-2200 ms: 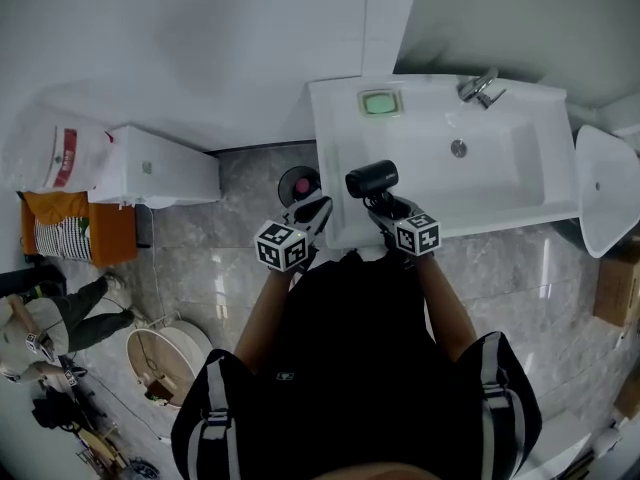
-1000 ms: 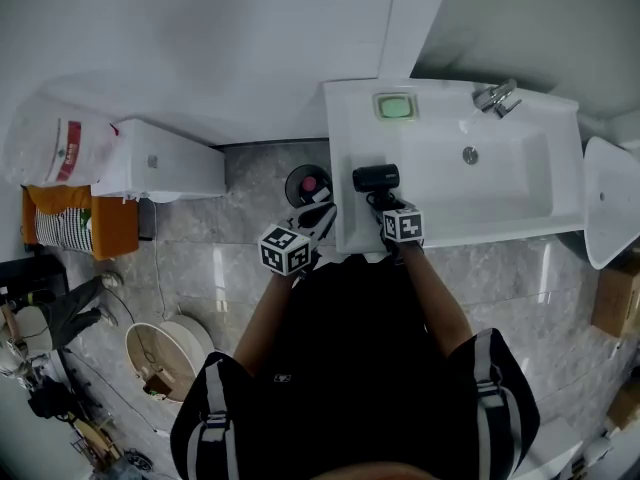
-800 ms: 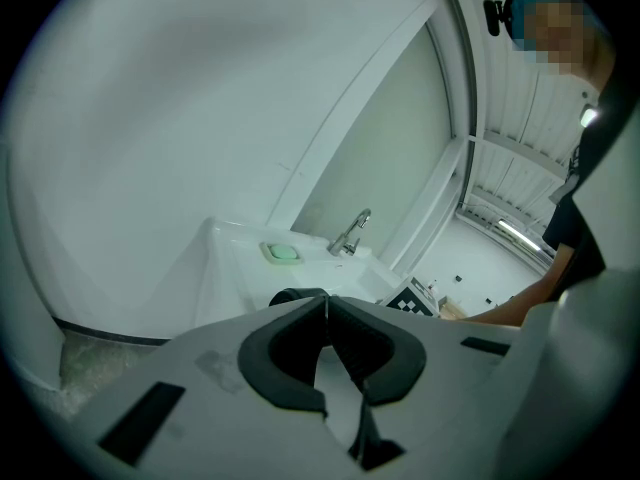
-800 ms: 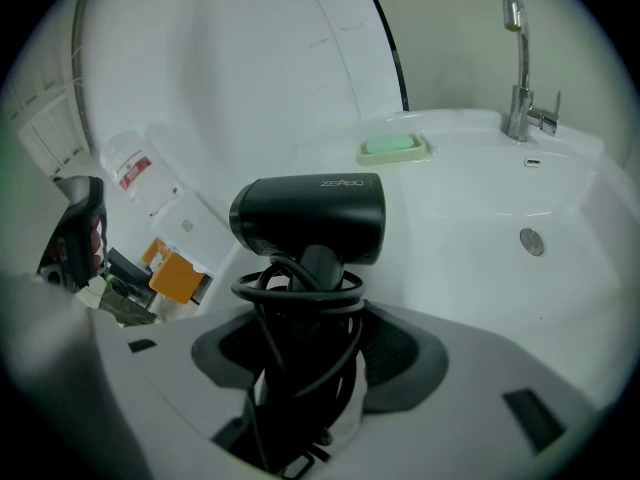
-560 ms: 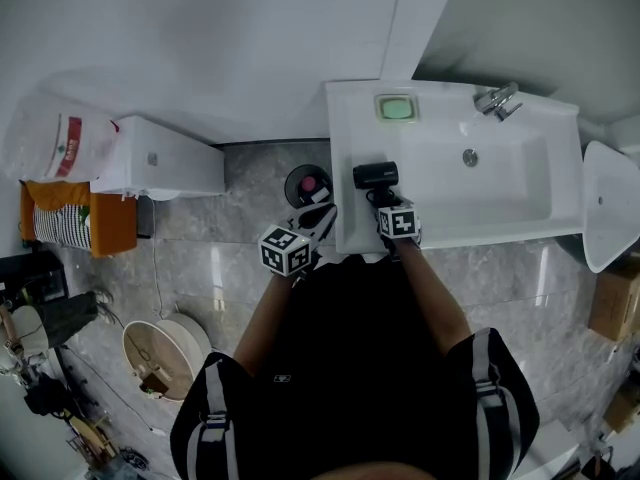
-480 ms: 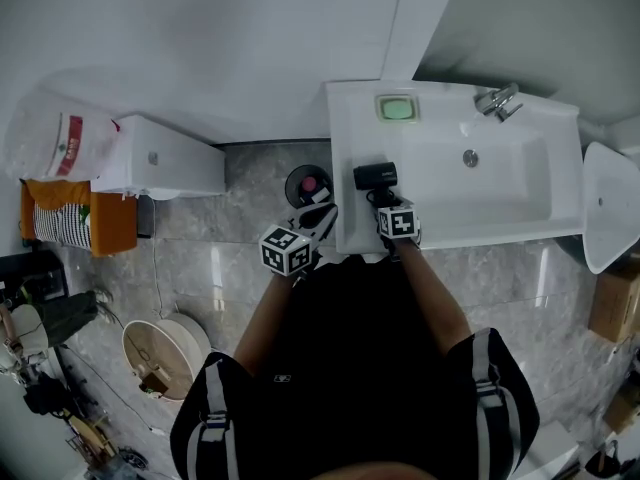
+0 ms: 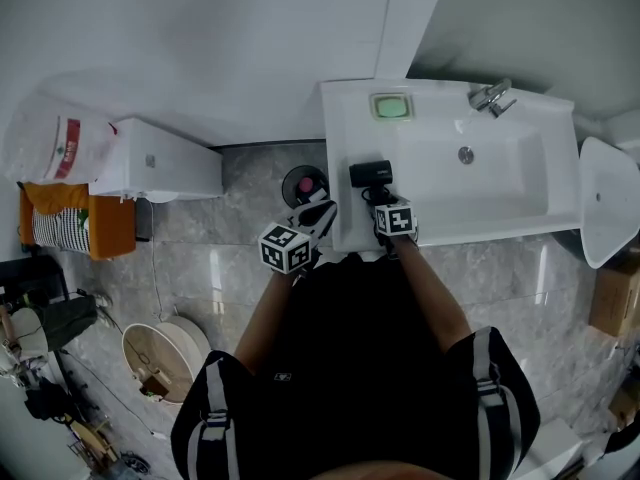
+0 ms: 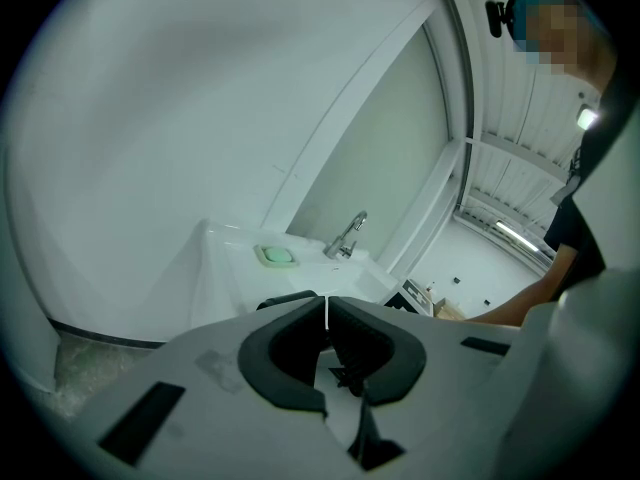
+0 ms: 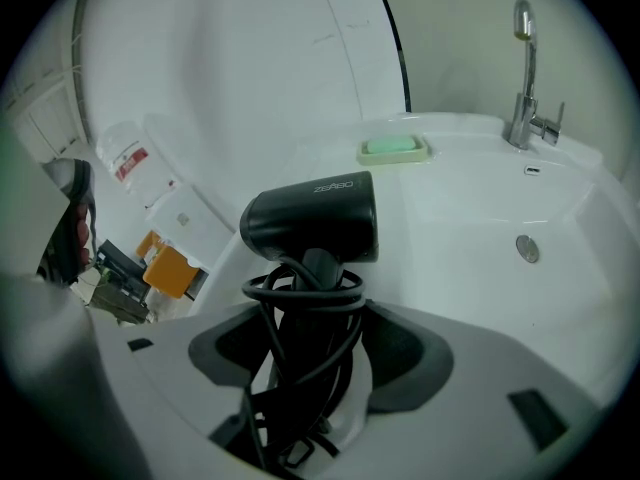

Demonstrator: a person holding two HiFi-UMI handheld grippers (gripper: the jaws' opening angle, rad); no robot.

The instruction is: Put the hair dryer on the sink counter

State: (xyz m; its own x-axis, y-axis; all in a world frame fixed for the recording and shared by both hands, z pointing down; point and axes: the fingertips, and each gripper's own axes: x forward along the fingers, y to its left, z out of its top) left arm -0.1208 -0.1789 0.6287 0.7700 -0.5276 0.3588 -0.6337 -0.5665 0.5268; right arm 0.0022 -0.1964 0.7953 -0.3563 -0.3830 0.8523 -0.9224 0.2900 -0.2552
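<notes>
Sink counter (image 7: 345, 133), black hair dryer (image 7: 371, 173) apparently resting, beside basin (image 7: 500, 183)

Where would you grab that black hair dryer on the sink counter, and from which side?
By the handle, coming from the front edge. The hair dryer lies on the sink counter with its fat barrel crosswise and the handle pointing back toward the person, so tongs can straddle it. The cord wound round the handle thickens it.
</notes>
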